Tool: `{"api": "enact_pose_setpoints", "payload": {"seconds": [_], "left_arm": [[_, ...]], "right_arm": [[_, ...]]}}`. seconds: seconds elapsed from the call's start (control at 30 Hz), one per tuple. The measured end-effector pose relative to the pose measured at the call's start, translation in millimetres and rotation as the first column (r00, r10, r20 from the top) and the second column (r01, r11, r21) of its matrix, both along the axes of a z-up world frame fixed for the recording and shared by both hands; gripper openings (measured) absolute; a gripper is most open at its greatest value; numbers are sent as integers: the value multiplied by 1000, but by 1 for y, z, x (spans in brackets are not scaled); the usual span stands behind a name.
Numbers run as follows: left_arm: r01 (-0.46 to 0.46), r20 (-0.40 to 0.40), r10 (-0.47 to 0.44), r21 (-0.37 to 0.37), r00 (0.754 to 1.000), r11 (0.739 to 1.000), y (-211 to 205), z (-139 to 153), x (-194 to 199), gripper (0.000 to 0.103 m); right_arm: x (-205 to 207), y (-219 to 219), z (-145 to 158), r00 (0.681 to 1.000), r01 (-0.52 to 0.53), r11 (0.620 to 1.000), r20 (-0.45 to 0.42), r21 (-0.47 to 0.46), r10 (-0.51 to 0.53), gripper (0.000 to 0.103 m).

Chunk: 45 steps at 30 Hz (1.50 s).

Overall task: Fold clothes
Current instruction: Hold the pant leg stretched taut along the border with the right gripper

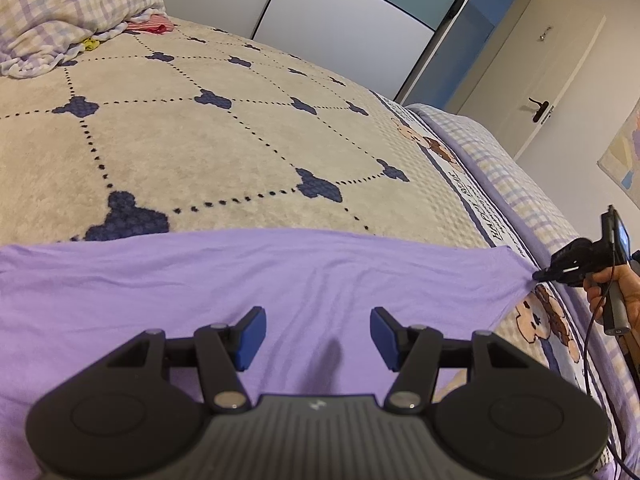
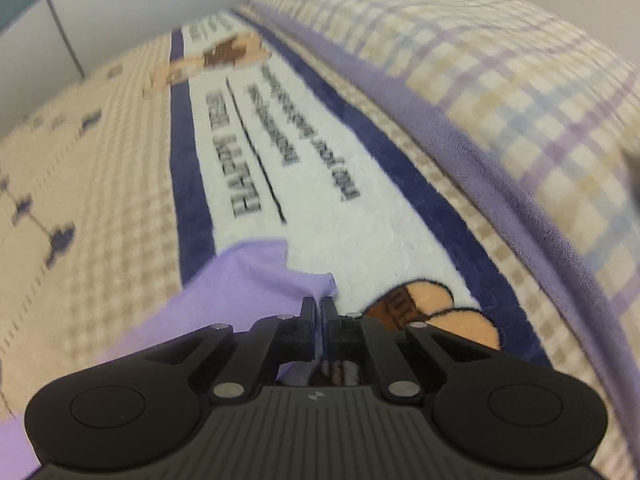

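Observation:
A lilac garment [image 1: 248, 276] lies spread flat across the near part of the bed. My left gripper [image 1: 318, 332] hovers over its middle, blue pads wide apart, nothing between them. At the right edge of the left wrist view, my right gripper [image 1: 538, 276] pinches the garment's stretched right corner, with a hand around its handle. In the right wrist view the same lilac garment [image 2: 240, 280] runs under my right gripper [image 2: 319, 304], whose black fingers stand closed on the cloth's corner.
The bed carries a beige blanket [image 1: 208, 128] with navy clover marks and a bear-print border [image 2: 304, 184]. A checked quilt [image 2: 500, 80] rolls along the right side. A checked pillow [image 1: 68, 4] and small clothes [image 1: 152, 24] lie far left. A door [image 1: 560, 92] stands beyond.

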<state>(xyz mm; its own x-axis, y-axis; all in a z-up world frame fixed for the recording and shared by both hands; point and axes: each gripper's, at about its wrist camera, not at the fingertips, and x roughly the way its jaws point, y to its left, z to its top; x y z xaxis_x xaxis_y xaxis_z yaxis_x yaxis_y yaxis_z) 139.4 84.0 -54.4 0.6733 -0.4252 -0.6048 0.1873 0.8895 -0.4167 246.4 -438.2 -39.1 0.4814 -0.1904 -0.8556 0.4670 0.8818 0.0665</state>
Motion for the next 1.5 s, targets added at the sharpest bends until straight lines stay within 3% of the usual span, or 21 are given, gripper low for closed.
{"api": "enact_pose_setpoints", "payload": {"seconds": [0.1,0.17,0.2,0.37,0.7,0.73,0.77,0.83,0.93,1.07,1.3,1.43,1.5], "left_arm": [[1,1,-1,4,1000,1000,-1,0,-1,59],[1,1,-1,4,1000,1000,-1,0,-1,60],[2,1,-2,6,1000,1000,-1,0,-1,60],[4,-5,-4,23,1000,1000,-3,-3,0,60],[13,-6,-13,49,1000,999,-5,-6,1,60],[15,-5,-14,52,1000,999,-5,-7,1,60],[16,-5,-15,54,1000,998,-5,-7,1,60],[14,-6,-14,51,1000,999,-4,-7,1,60],[13,-6,-12,47,1000,999,-4,-6,1,60],[13,-5,-12,50,1000,999,-5,-6,1,60],[7,-11,-6,34,1000,999,-3,-7,2,60],[2,-15,-2,19,1000,1000,-2,-6,1,60],[0,-18,0,9,1000,1000,-2,-6,1,60]], "right_arm": [[-1,2,-2,999,-32,999,-17,-43,31,11],[-1,-1,5,999,-19,999,25,-43,20,25],[-1,-3,8,999,-11,999,52,-40,13,26],[14,-19,14,992,-8,1000,126,13,7,26],[48,-18,-12,991,-54,999,124,-2,54,26],[48,-16,-15,990,-66,998,125,-9,67,23],[47,-13,-15,988,-76,996,130,-35,80,11],[45,-7,-14,985,-83,992,140,-92,95,3],[41,2,-5,977,-69,976,184,-207,108,2],[42,2,1,971,-78,966,202,-248,131,3],[35,-19,-2,991,6,991,131,-136,12,5],[13,-29,-2,989,40,997,147,-67,-30,17],[5,-37,-5,987,71,997,144,-24,-67,18]]}}
